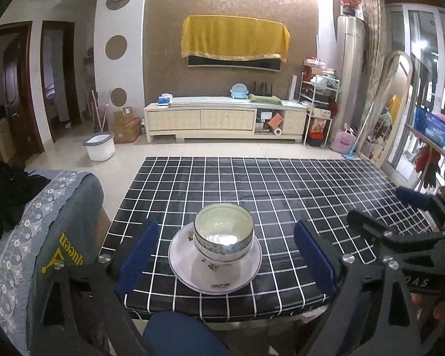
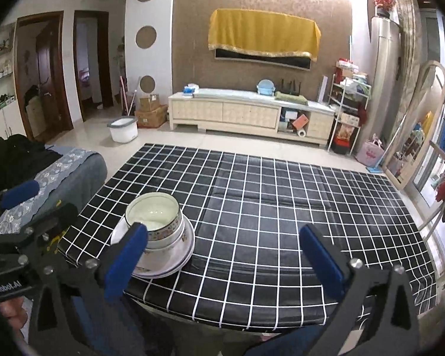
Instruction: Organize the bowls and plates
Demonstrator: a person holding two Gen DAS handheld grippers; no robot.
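While both grippers hang spread and empty short of the bench [image 1: 281, 184] edge, nested bowls [image 1: 224, 234] sit upright on stacked plates [image 1: 215, 262], mouths up, round with no long axis. That stack lies dead ahead of the left gripper [image 1: 225, 252]; the right gripper [image 2: 222, 255] points right of it.

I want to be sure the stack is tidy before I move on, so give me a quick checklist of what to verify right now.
1. Bowls nested on the plates: ok.
2. Stack level, not leaning: ok.
3. Stack fully on the table, though near its front edge: ok.
4. Left tool open, holding nothing: ok.
5. Right tool open, holding nothing: ok.
6. Chips or cracks in the dishes: cannot tell.
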